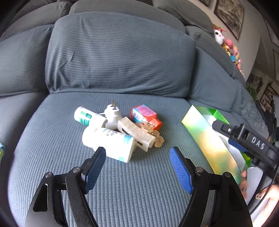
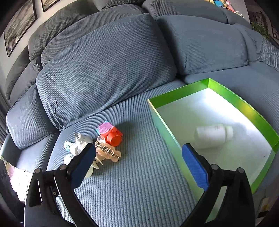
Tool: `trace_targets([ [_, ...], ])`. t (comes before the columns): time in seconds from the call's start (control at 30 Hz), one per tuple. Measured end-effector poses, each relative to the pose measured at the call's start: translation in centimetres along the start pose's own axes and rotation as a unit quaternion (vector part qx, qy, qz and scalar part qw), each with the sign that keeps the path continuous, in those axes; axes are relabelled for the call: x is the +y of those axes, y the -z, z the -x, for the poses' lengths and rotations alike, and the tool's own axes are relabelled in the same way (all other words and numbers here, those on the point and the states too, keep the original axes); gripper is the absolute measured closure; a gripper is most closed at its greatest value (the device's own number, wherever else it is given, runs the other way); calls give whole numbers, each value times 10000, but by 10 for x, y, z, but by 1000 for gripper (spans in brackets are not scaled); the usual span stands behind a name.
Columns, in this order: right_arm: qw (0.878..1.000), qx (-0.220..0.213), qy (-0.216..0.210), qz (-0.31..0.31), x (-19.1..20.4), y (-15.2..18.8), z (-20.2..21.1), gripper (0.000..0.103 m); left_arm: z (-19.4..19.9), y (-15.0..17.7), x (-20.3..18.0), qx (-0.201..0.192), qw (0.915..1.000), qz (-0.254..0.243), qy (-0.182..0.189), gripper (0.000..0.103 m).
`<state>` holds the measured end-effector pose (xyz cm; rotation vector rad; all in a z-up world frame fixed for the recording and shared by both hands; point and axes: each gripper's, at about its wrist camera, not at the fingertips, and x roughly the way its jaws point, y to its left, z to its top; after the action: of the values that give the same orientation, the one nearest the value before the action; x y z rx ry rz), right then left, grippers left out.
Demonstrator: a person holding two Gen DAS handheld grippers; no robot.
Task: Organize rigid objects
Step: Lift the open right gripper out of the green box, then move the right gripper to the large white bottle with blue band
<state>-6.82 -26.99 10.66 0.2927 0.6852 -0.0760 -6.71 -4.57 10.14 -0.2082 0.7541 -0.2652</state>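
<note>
On the blue-grey ribbed sofa seat (image 1: 139,183) in front of you lies a small heap: two white plastic pill bottles (image 1: 111,143) on their sides, a white plug adapter (image 1: 112,117), a cream hair claw (image 1: 137,134), a translucent amber hair claw (image 2: 108,152) and an orange box (image 1: 144,116). Beside it sits your shiny green cardboard box (image 2: 183,92), white inside, with one white bottle (image 2: 213,135) lying in it. Your left gripper (image 1: 137,157) and right gripper (image 2: 139,155) both stand wide apart, empty. Plump back cushions (image 1: 118,55) and framed pictures (image 1: 228,14) lie beyond.

Both grippers — left (image 1: 137,157), right (image 2: 139,153) — empty, fingers apart.
</note>
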Motion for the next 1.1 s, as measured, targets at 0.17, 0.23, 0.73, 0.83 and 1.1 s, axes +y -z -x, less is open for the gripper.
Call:
trace_targets([
  [0.17, 9985, 147, 423, 317, 21, 11, -17, 3, -2, -3, 14, 1, 9996, 194, -188, 23],
  [0.23, 9980, 233, 397, 431, 26, 14, -23, 3, -3, -4, 20, 35, 9995, 298, -140, 23],
  [0.73, 9960, 509, 464, 562, 36, 22, -42, 3, -4, -8, 55, 237, 9952, 898, -297, 23],
  [0.83, 9956, 505, 477, 624, 39, 23, -42, 3, -6, -9, 58, 279, 9946, 945, -337, 23],
  [1.1, 9953, 513, 331, 753, 49, 27, -44, 3, -12, -7, 66, 475, 9915, 1121, -457, 23],
])
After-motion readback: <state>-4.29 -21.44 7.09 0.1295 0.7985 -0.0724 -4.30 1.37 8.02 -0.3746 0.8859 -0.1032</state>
